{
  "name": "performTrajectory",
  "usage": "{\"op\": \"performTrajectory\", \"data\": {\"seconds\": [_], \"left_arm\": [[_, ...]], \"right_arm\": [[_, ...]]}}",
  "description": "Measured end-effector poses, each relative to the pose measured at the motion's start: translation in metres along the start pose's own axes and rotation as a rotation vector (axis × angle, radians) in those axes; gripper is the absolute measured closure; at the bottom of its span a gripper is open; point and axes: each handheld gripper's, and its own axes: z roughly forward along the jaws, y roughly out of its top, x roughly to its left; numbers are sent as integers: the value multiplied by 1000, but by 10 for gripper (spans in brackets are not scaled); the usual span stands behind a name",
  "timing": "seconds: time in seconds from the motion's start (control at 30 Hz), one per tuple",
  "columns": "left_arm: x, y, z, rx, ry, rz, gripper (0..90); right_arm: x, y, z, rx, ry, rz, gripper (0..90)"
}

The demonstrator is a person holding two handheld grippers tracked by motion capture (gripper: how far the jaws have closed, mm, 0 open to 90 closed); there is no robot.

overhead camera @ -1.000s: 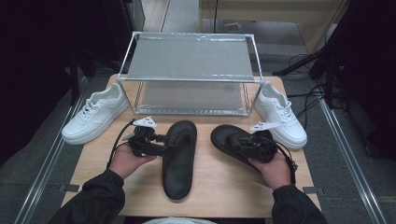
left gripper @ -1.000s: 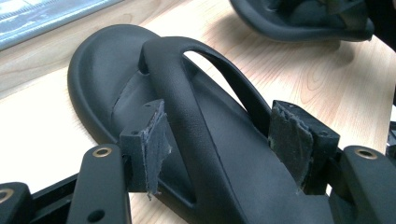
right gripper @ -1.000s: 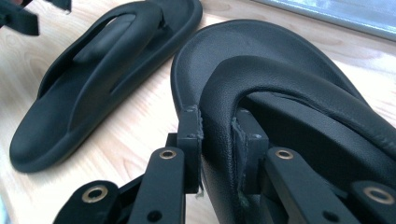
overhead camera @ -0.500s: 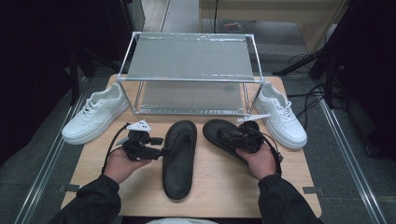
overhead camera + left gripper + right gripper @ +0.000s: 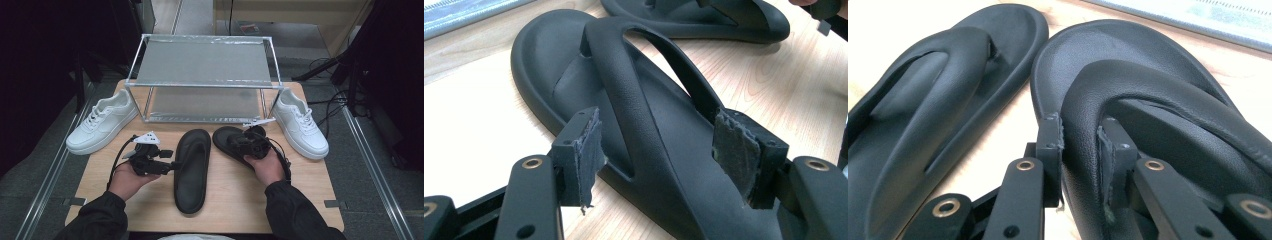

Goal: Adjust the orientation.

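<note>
Right gripper view: right gripper point(image 5: 1080, 145) pinches right sandal point(image 5: 1148, 100) strap (tightly).

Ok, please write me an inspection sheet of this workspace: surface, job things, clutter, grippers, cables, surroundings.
Surface: wooden table, bare at the front.
Job's things: two black sandals side by side; left sandal lies flat, right sandal lies angled beside it.
Clutter: two white sneakers, one at the left edge, one at the right; a metal rack at the back.
Grippers: left gripper open, jaws astride the left sandal's strap, pads apart from it; right gripper shut on the right sandal's strap.
Cables: a black cable loops from the left gripper.
Surroundings: dark floor, more cables at the right.
</note>
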Motion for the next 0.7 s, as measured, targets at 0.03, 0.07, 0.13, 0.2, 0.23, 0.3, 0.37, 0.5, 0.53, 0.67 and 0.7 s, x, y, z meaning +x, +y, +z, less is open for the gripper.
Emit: {"op": "performTrajectory", "data": {"seconds": [0.03,0.07,0.13,0.2,0.23,0.3,0.37,0.5,0.53,0.67,0.7], "left_arm": [[0,0,0,3,-3,1,366],[-1,-1,0,1,-1,-1,366],[-1,-1,0,0,-3,-2,365],[-1,-2,0,0,-3,-5,365],[-1,-2,1,0,-7,-9,366],[0,-3,1,6,-5,-9,366],[0,-4,1,10,0,-12,365],[1,-4,0,7,-2,-15,365],[1,-4,0,6,-4,-17,365],[2,-3,1,5,-1,-7,362],[2,-3,1,5,-3,-6,362]], "right_arm": [[1,1,2,-2,-7,5,757],[1,1,4,-5,-10,9,757],[3,2,8,-5,-14,15,757],[5,2,11,1,-20,11,757],[5,3,12,-5,-21,5,756],[6,3,12,-7,-20,3,748],[5,3,12,-12,-10,-7,710],[3,3,8,-12,27,-18,663],[3,2,5,-9,27,-21,652],[2,1,-8,-46,42,-36,633],[2,0,-11,-57,49,-42,633]]}}
